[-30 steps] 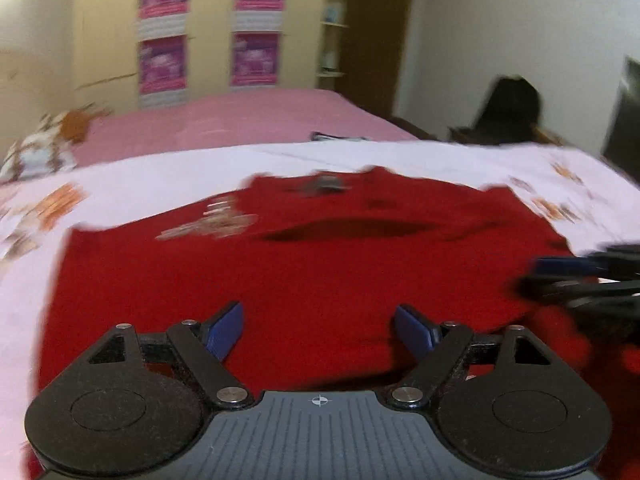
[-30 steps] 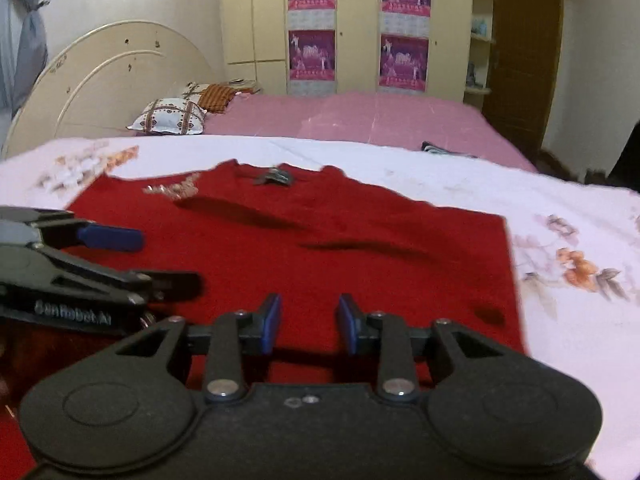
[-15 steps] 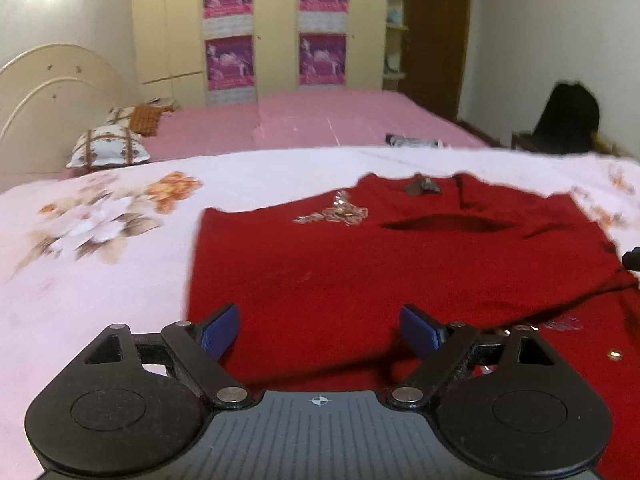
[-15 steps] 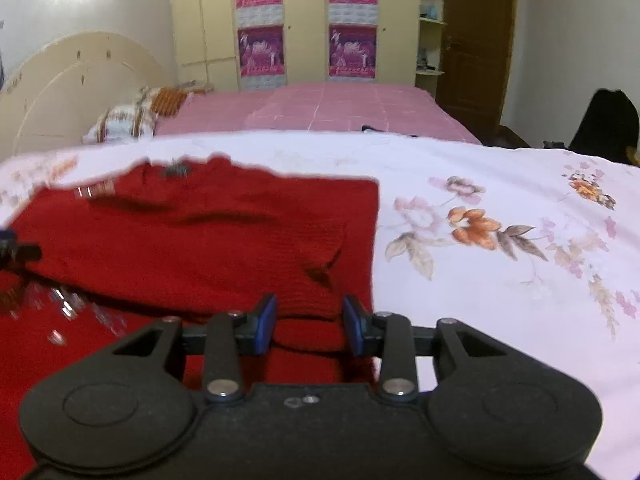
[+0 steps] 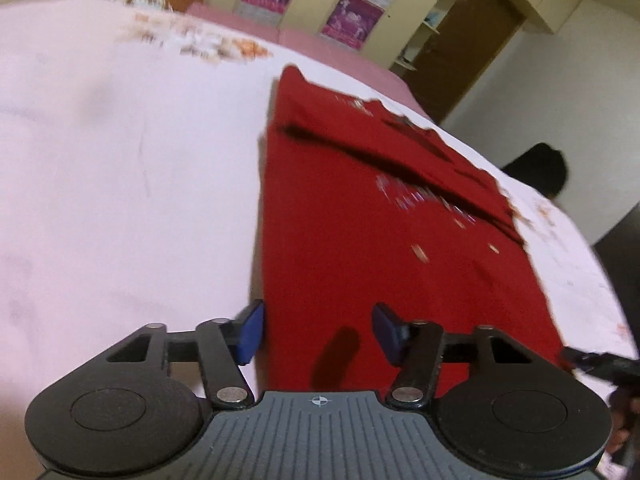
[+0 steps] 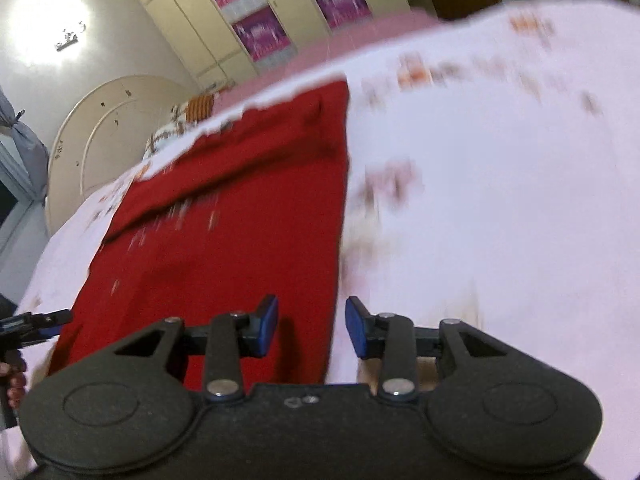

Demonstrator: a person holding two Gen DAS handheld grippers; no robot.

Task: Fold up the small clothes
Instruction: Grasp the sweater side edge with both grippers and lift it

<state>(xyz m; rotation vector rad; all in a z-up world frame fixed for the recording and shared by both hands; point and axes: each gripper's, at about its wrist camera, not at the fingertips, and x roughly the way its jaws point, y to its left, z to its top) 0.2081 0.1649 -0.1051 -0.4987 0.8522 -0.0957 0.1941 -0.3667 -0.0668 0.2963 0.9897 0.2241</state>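
Note:
A red knit top (image 5: 360, 248) with small beads lies flat on the pale floral sheet, its far part folded over toward me. It also shows in the right wrist view (image 6: 240, 220). My left gripper (image 5: 318, 334) is open and empty over the top's near left edge. My right gripper (image 6: 312, 326) is open and empty over the top's near right edge. The tip of each gripper shows at the edge of the other's view. Both views are tilted and blurred.
The floral bedsheet (image 5: 120, 180) spreads wide on both sides of the top. A pink bed (image 6: 360, 36), pillows (image 6: 168, 132) and a wardrobe with posters (image 5: 352, 12) stand behind. A dark bag (image 5: 540, 168) sits at the far right.
Both grippers have drawn back to the top's near edge, left to its left side, right to its right side. Both views have tilted. The right jaws have opened wider.

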